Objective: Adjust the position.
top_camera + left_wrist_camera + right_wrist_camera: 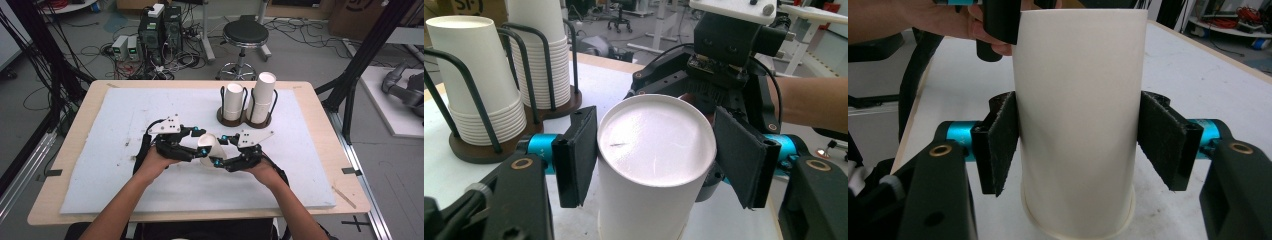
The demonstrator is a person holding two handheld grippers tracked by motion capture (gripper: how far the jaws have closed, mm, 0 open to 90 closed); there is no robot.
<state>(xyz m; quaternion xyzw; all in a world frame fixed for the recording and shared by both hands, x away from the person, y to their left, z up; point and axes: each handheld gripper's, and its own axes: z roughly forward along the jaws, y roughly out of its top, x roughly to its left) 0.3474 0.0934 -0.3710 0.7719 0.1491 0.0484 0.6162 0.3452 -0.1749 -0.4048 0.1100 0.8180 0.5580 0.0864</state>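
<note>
both tongs meet at one white paper cup standing upside down on the tabletop, left tongs clamping it, right tongs not quite gripping.

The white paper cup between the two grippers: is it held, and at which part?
The left gripper clamps the inverted paper cup by its sides near the closed top end. The right gripper straddles its wall lower down; the right pad stands clear.
</note>
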